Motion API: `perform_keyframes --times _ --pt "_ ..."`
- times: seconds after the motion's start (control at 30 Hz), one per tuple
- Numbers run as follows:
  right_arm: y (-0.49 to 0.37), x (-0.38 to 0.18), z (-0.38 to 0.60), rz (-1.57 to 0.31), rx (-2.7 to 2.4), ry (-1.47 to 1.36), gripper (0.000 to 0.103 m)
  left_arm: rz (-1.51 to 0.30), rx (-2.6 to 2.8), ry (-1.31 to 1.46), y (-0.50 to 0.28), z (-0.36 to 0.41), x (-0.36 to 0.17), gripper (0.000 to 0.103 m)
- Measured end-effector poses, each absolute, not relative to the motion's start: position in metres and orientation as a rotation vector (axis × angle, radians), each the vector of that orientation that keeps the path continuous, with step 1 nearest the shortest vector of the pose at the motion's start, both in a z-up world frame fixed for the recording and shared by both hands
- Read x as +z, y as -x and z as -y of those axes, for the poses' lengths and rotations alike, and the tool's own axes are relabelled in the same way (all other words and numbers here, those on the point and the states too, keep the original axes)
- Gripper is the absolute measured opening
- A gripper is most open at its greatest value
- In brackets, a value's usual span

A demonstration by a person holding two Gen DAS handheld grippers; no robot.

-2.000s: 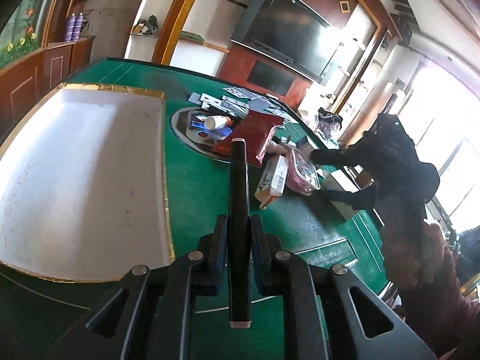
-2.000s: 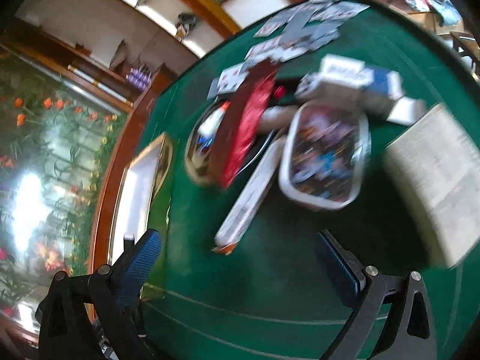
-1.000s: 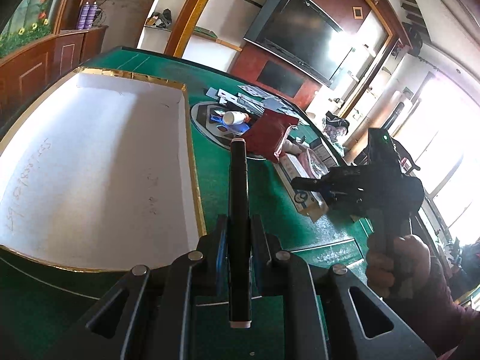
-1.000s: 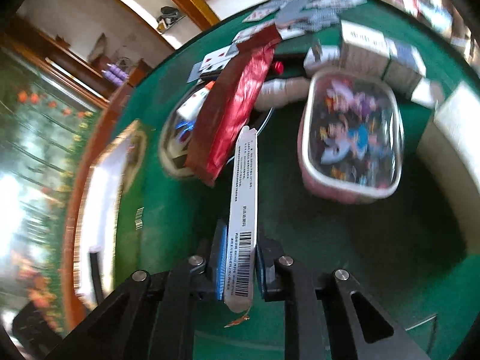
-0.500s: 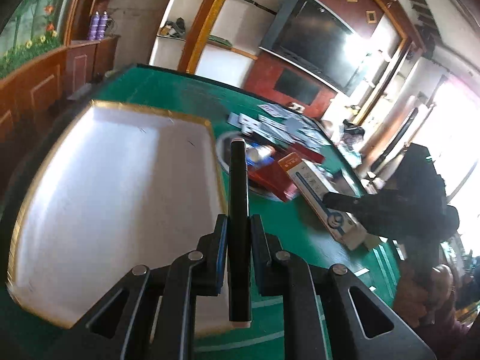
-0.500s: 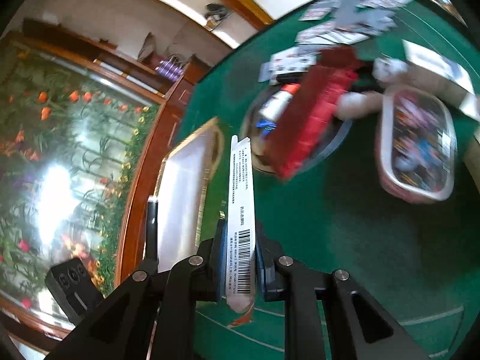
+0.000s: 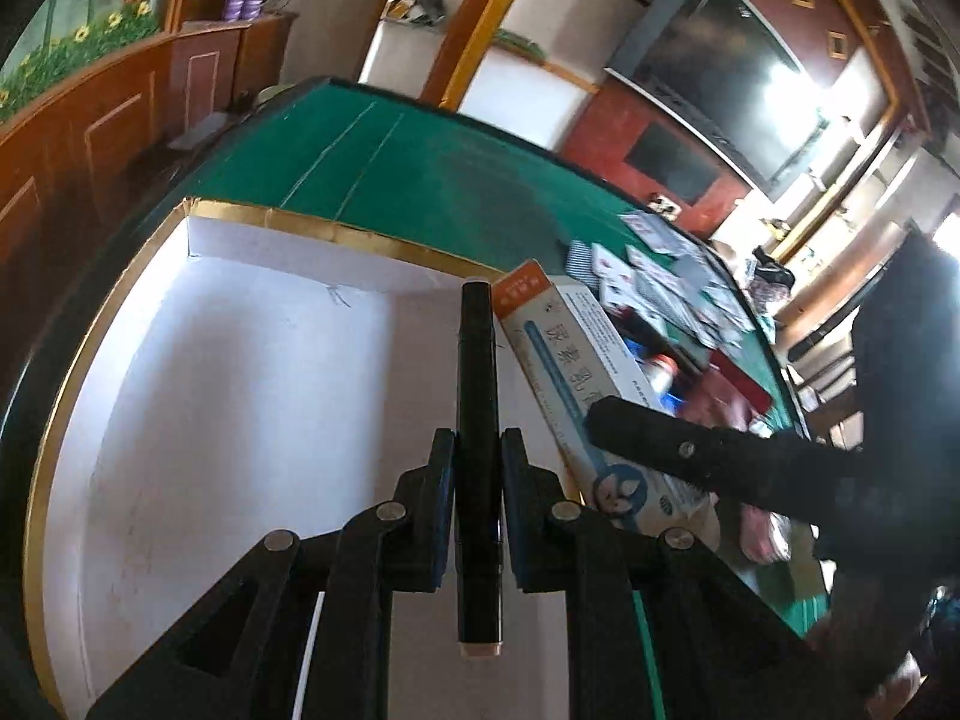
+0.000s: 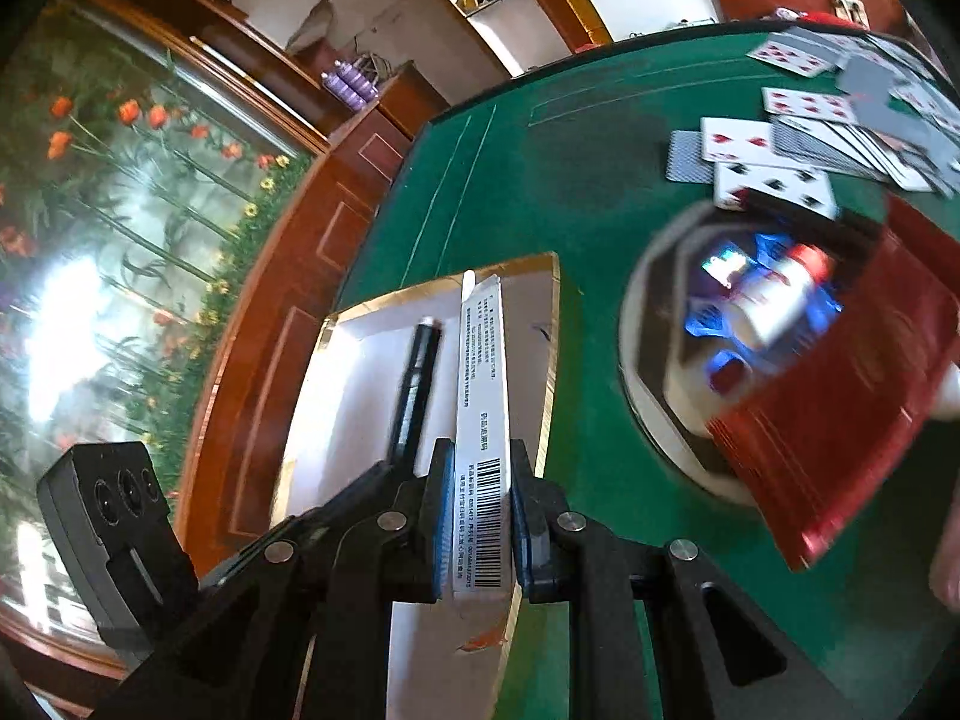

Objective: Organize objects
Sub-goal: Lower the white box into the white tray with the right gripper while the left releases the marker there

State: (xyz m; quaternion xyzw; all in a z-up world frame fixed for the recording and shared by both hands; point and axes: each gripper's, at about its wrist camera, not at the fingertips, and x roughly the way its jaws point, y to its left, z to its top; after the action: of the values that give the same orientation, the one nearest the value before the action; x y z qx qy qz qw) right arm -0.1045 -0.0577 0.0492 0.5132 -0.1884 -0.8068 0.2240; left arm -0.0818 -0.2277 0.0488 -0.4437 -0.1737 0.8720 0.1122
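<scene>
Left wrist view: left gripper is pinching a black pen over the white tray.
Right gripper: clamping a narrow carton above the tray's right rim.
Doing it well: lowering both flat inside before letting go.
Change: both have been travelling from the cluttered far right toward the tray.

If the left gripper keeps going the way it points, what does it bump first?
Probably the white floor of the box. The left gripper, shut on a black pen, points down into it; depth is unclear.
</scene>
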Motion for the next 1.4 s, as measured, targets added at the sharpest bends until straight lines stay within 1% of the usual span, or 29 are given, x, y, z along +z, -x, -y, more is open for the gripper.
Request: perform_keyframes --times 0.23,0.3,0.37,0.4,0.43,0.47,0.53,0.57,0.6,0.63,0.67,0.73,0.77,0.8,0.83,0.87,0.9,1.03,1.17,1.3,1.4 --pt "0.126 0.032 0.083 0.392 -2.286 -1.461 0.018 0.578 2.560 1.349 0.101 0.232 0.026 0.014" --pt "0.128 0.029 0.084 0.371 -2.305 -1.462 0.018 0.574 2.558 1.349 0.103 0.231 0.022 0.014" --pt "0.129 0.028 0.083 0.367 -2.311 -1.461 0.020 0.589 2.550 1.344 0.104 0.232 0.018 0.016" --pt "0.129 0.027 0.083 0.366 -2.317 -1.457 0.020 0.599 2.547 1.343 0.105 0.233 0.017 0.023" --pt "0.129 0.027 0.081 0.373 -2.322 -1.454 0.021 0.613 2.549 1.343 0.106 0.234 0.016 0.032" --pt "0.130 0.026 0.078 0.394 -2.327 -1.461 0.025 0.625 2.558 1.343 0.106 0.235 0.016 0.036" --pt "0.132 0.024 0.069 0.469 -2.300 -1.460 0.031 0.675 2.563 1.332 0.104 0.240 0.016 0.052" --pt "0.132 0.024 0.063 0.514 -2.280 -1.458 0.037 0.698 2.564 1.323 0.104 0.244 0.016 0.056" --pt "0.131 0.024 0.059 0.533 -2.274 -1.453 0.042 0.721 2.568 1.309 0.102 0.246 0.018 0.063" --pt "0.129 0.027 0.056 0.545 -2.273 -1.443 0.051 0.746 2.577 1.285 0.099 0.249 0.020 0.066" --pt "0.125 0.030 0.052 0.545 -2.282 -1.429 0.058 0.760 2.585 1.271 0.095 0.251 0.023 0.066" --pt "0.115 0.041 0.045 0.524 -2.317 -1.387 0.063 0.779 2.616 1.228 0.085 0.254 0.030 0.069" --pt "0.108 0.046 0.042 0.506 -2.340 -1.365 0.068 0.785 2.632 1.204 0.078 0.255 0.033 0.071" --pt "0.102 0.050 0.038 0.493 -2.361 -1.343 0.072 0.793 2.645 1.187 0.073 0.255 0.035 0.075" --pt "0.094 0.055 0.031 0.482 -2.385 -1.316 0.078 0.809 2.657 1.175 0.067 0.255 0.035 0.078" --pt "0.088 0.058 0.028 0.480 -2.400 -1.300 0.082 0.828 2.661 1.174 0.062 0.255 0.034 0.079" --pt "0.083 0.060 0.023 0.479 -2.410 -1.290 0.083 0.848 2.654 1.183 0.058 0.256 0.030 0.079" --pt "0.059 0.064 -0.003 0.481 -2.438 -1.267 0.083 0.952 2.607 1.231 0.052 0.262 0.018 0.079" --pt "0.036 0.060 -0.026 0.509 -2.440 -1.265 0.084 0.989 2.593 1.281 0.042 0.262 0.008 0.079" --pt "0.015 0.056 -0.048 0.551 -2.440 -1.262 0.085 0.972 2.592 1.280 0.029 0.257 0.009 0.079" --pt "-0.002 0.057 -0.062 0.544 -2.452 -1.238 0.085 0.953 2.579 1.285 0.019 0.253 0.008 0.079"
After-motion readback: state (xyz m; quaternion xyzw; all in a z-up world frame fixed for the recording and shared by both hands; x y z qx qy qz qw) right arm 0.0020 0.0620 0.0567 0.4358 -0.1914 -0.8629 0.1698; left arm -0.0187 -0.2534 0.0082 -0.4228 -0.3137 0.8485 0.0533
